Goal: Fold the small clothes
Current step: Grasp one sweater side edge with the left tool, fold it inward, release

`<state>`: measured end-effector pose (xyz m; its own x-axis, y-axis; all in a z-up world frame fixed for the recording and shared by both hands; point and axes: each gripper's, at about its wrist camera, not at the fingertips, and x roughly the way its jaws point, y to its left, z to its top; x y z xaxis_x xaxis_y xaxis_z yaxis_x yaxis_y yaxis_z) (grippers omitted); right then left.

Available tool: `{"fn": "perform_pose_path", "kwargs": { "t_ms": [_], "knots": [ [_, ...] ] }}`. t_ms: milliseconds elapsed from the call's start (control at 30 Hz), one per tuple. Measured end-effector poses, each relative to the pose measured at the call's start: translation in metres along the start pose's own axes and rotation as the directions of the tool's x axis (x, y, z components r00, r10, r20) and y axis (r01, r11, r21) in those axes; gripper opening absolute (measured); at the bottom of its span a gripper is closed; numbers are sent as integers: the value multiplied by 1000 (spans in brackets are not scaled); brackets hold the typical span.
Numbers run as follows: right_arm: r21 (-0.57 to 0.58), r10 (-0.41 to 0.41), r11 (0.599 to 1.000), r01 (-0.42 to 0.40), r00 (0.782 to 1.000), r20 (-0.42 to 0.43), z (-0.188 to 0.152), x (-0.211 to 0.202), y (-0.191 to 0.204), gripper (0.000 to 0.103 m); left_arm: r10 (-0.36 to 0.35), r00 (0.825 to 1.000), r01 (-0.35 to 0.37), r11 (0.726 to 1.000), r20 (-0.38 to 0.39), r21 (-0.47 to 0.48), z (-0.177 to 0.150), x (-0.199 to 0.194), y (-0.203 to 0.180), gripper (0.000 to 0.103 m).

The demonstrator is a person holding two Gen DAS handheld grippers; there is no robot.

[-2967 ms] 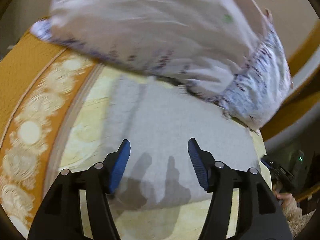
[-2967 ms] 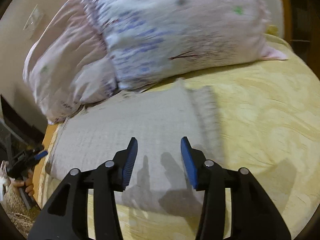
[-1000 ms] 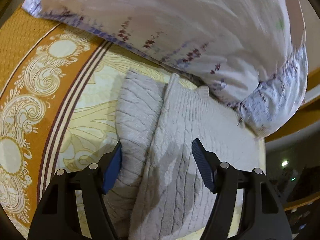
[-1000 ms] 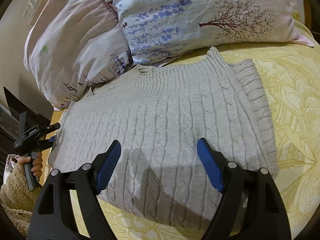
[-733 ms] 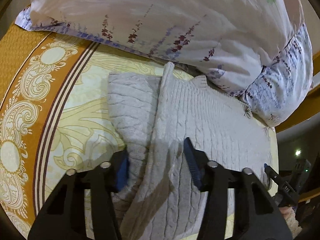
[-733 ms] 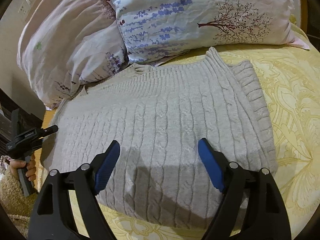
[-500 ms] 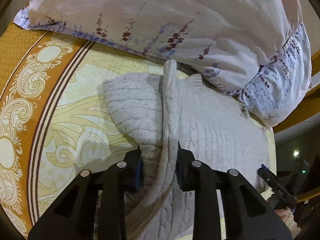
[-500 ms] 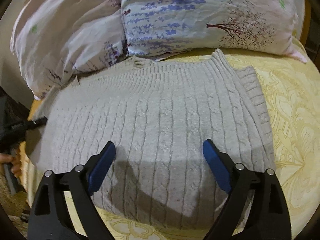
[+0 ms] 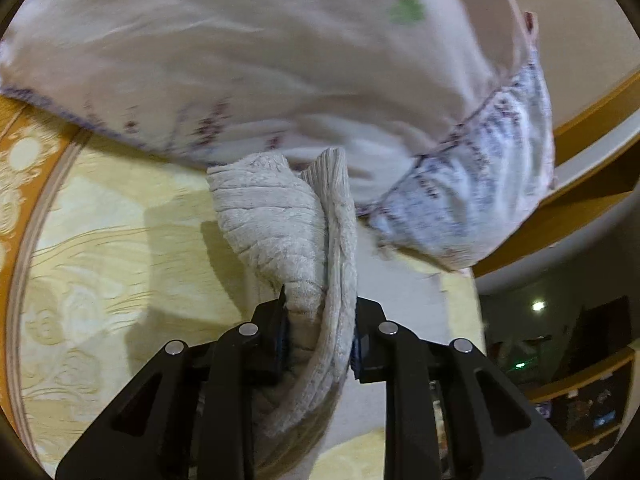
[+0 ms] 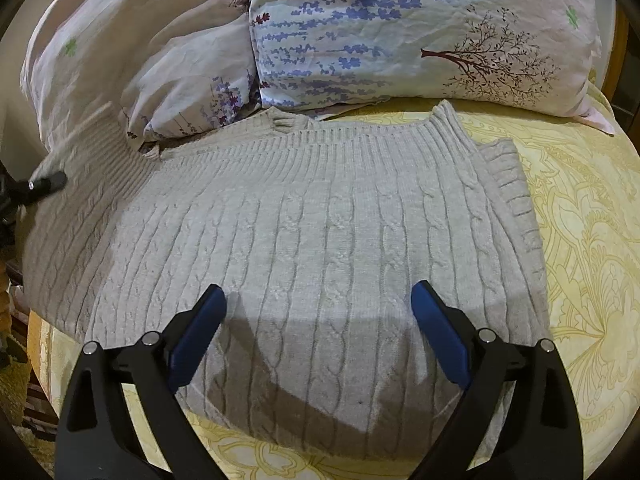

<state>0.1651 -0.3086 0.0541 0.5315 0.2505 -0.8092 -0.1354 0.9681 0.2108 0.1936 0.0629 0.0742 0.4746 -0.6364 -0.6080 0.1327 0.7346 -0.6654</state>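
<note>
Two big floral pillows crowd the head of the bed: a pinkish one [image 10: 132, 52] at 10 o'clock and a pale blue one with a little tree print [image 10: 420, 36] at 1 o'clock in the right wrist view, both butting right up against the top edge of the sweater [image 10: 304, 236]. In the left wrist view the pillows are a blurry mass filling everything from 10 to 2 o'clock, just behind the raised bit of knit. The bedspread [image 10: 592, 248] is pale yellow with a swirly pattern, and it has an orange patterned border [image 9: 16, 168] out at 9 o'clock on the left camera (a dim room with a small light shows at 4 o'clock there). The grey cable-knit sweater lies flat across the middle of the bed, one side panel already tucked under at 3 o'clock. The left gripper [image 9: 318, 340] is closing, its pads pinching a bunched fold of the sweater's edge that's pulled up off the bed. The right gripper [image 10: 318, 316] is spread wide and opening, hovering above the sweater's near hem with nothing caught between the jaws. The left gripper's tip [image 10: 44, 184] also peeks in at 9 o'clock.
</note>
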Motion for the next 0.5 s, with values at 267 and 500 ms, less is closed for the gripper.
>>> {"fn": "perform_pose_path", "kwargs": {
  "t_ms": [267,500],
  "knots": [
    [84,65,994,-68,997,36,2,-13,-18,94,-161,986,162,986,-46,28,4,30,-57,22],
    [159,86,982,-99,993,82,2,-23,-45,94,-192,966,196,981,-173,3,-25,97,-89,23]
  ]
}}
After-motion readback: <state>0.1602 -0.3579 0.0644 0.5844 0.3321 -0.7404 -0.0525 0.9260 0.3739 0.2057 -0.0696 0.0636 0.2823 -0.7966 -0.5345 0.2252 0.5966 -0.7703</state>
